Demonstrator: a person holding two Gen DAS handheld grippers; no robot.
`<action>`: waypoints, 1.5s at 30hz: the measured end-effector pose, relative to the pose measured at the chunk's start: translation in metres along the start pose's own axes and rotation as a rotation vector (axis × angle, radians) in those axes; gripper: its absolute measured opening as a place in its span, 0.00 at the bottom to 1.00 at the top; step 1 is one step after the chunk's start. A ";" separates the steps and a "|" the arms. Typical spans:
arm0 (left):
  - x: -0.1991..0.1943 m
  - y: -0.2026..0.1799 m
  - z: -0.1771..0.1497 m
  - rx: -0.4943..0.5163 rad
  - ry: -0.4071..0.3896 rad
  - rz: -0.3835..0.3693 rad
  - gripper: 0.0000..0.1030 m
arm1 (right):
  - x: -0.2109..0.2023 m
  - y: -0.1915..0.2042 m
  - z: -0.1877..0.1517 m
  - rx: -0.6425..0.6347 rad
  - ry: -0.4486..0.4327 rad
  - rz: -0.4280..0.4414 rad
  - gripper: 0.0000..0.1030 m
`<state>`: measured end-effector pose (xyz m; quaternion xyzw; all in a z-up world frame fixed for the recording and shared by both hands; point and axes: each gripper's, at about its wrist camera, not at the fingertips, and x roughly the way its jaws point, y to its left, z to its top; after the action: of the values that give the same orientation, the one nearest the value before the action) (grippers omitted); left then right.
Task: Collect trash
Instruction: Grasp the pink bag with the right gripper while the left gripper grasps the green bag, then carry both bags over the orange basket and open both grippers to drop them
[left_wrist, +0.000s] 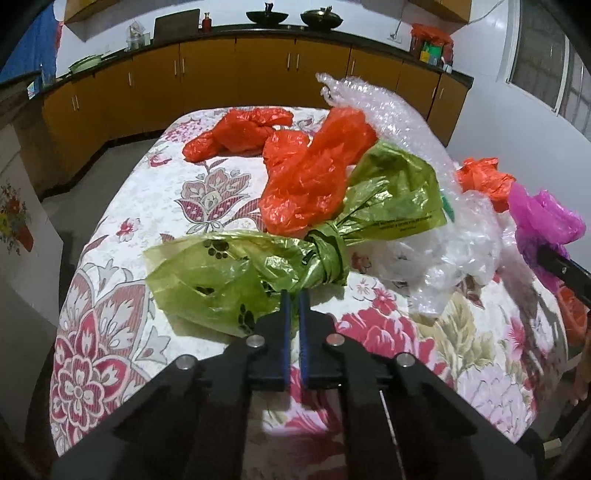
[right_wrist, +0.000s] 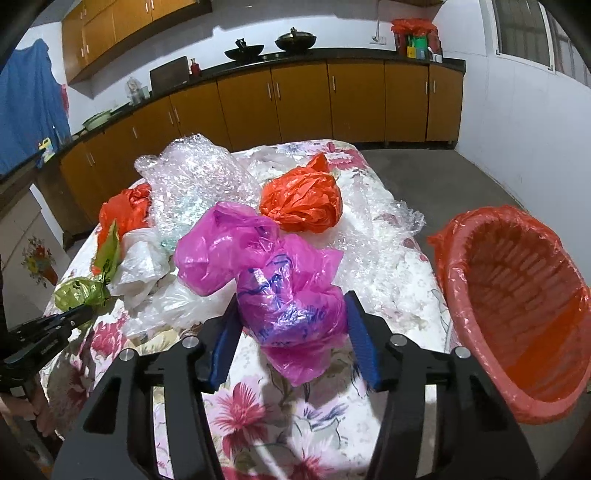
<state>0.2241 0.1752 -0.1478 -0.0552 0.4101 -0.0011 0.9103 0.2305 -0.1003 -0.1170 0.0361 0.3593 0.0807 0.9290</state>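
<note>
red-lined basket (right_wrist: 517, 314) empty; left tool (left_wrist: 294, 295) pinching green bag (left_wrist: 229, 273); right tool (right_wrist: 291, 306) clamping pink bag (right_wrist: 266, 266).

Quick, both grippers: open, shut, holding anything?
Left gripper: shut on the green bag.
Right gripper: closed on the pink bag.

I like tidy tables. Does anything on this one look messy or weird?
Yes. Crumpled plastic bags litter the flowery tablecloth: a knotted green bag, orange bags, a pink bag and bubble wrap. The lined basket sits tilted at the table's edge.
</note>
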 end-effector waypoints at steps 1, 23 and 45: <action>-0.004 0.001 -0.001 -0.001 -0.010 -0.004 0.04 | -0.002 -0.001 0.000 0.002 -0.004 0.001 0.54; -0.073 -0.048 -0.002 0.042 -0.148 -0.121 0.03 | -0.052 -0.034 -0.014 0.069 -0.077 -0.024 0.54; -0.078 -0.190 0.024 0.174 -0.197 -0.381 0.02 | -0.096 -0.120 -0.018 0.196 -0.155 -0.170 0.54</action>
<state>0.1980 -0.0073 -0.0547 -0.0529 0.2998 -0.2027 0.9307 0.1630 -0.2356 -0.0819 0.1020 0.2945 -0.0368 0.9495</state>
